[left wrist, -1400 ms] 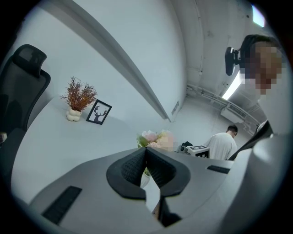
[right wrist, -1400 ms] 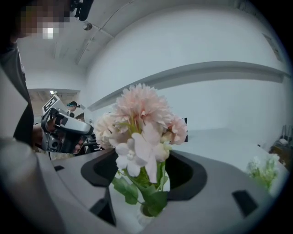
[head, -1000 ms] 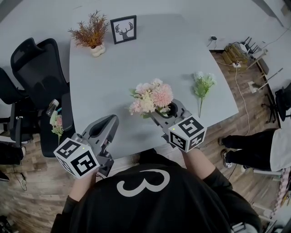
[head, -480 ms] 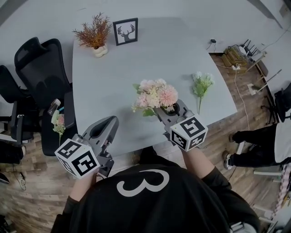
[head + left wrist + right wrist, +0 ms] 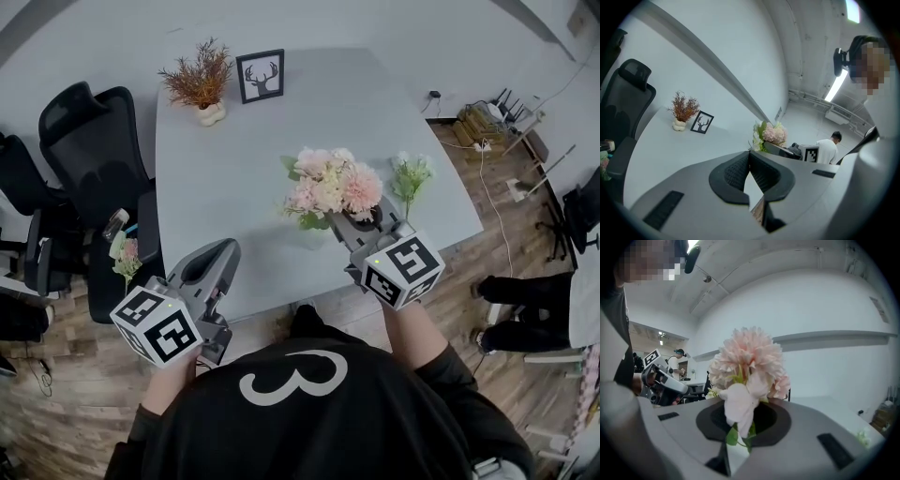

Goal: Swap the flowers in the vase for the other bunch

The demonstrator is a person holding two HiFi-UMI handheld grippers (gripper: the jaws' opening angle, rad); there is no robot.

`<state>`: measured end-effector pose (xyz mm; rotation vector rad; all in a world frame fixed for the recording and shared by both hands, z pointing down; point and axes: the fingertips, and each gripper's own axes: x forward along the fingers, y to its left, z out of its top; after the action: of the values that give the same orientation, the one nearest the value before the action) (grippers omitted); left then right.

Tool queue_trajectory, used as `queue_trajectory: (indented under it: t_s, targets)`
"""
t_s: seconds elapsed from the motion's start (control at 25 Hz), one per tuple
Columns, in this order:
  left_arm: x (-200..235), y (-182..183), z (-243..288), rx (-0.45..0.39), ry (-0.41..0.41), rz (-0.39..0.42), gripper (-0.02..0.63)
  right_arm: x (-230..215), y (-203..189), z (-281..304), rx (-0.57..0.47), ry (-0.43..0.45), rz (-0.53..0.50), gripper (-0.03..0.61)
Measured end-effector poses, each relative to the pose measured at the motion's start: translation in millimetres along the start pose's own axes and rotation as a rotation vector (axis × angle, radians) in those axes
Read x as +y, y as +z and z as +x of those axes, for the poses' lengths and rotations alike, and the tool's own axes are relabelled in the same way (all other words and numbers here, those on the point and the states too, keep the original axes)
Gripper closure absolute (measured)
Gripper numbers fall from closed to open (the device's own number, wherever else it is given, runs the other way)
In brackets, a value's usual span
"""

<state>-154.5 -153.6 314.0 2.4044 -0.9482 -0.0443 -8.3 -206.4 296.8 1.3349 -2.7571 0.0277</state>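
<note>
Wide grey tabletop [image 5: 234, 141]. Left tongs [image 5: 749, 157] closed and empty, just off its near edge. Right tongs [image 5: 343, 223], just closed further, gripping pink bunch [image 5: 328, 183] by the stems above its near-right part. White bunch [image 5: 410, 175] lying flat near its right edge.
</note>
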Motion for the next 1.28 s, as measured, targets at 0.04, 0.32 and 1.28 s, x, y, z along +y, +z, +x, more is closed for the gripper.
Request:
queue_trajectory:
  t_s: [0.04, 0.32, 1.28]
  targets:
    - [-2, 1, -2, -0.003, -0.003, 0.003, 0.601, 1, 7, -3, -0.014, 0.001, -0.002, 0.506]
    - [-10, 9, -10, -0.031, -0.028, 0.016, 0.601, 1, 50, -35, -0.122, -0.038, -0.010, 0.511]
    - [-16, -13, 72, 0.070, -0.123, -0.047, 0.601, -92, -23, -64, 0.167, -0.130, 0.097, 0.522]
